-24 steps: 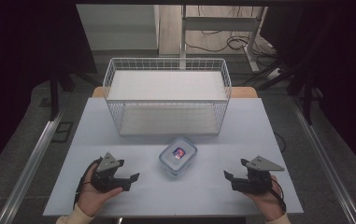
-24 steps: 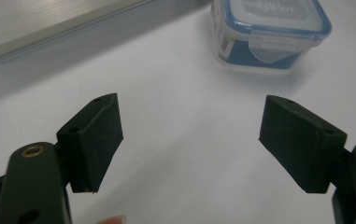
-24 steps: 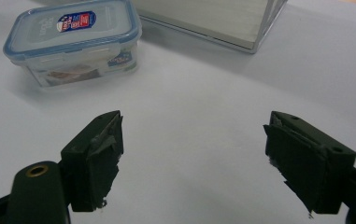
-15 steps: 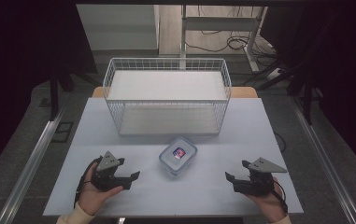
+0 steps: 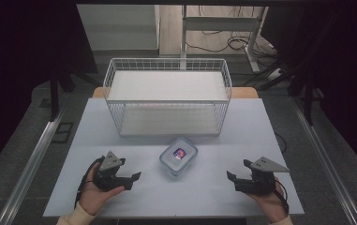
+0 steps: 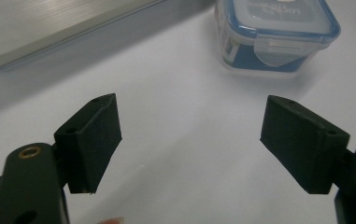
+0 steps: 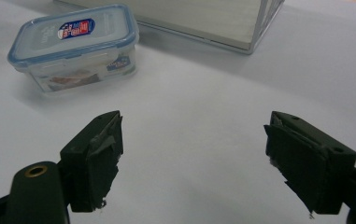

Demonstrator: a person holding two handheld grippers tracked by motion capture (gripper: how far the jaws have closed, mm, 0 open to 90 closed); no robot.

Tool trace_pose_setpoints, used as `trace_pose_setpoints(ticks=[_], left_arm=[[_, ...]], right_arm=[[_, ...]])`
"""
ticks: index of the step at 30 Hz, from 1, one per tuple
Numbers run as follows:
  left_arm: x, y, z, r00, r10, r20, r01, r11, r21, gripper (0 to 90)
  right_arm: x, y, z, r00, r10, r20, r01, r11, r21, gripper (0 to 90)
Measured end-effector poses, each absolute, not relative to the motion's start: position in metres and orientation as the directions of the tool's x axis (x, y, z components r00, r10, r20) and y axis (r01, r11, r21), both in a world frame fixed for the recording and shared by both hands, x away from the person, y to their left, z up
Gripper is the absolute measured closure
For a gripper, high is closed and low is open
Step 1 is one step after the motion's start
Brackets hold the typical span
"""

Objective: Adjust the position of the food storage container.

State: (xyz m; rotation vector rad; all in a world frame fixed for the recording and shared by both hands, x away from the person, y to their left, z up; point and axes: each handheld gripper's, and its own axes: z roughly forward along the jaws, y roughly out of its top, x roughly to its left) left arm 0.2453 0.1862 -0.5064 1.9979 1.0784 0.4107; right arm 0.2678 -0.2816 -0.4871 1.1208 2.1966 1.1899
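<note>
Container: clear lidded box (image 5: 178, 157) sitting on worktop (image 5: 270, 140), just before wire basket (image 5: 167, 96).
Left gripper (image 5: 131, 178): fingers resting apart, holding nothing.
Right gripper (image 5: 232, 179): likewise released.
Risk: smooth lid slipping under off-centre pinching (tipping likely).

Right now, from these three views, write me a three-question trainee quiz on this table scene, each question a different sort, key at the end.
1. True or false: the lidded container sits inside the wire basket.
2. Multiple choice: how do the jaws of the left gripper and the right gripper stand? A) both open B) both shut C) left shut on the container
3. Fill in: the container lies on the table between the basket and the ____ edge of the table.

Key: 1 false, it stands on the table in front of the basket. 2 A. 3 near (the person's side).
</note>
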Motion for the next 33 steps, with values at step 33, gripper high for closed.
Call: trace_pose_setpoints(ticks=[33], left_arm=[[0.273, 0.178, -0.472, 0.617, 0.778, -0.118, 0.519, -0.29, 0.804, 26.5]], right_arm=[[0.266, -0.284, -0.489, -0.592, 0.806, 0.02, 0.474, 0.329, 0.817, 19.4]])
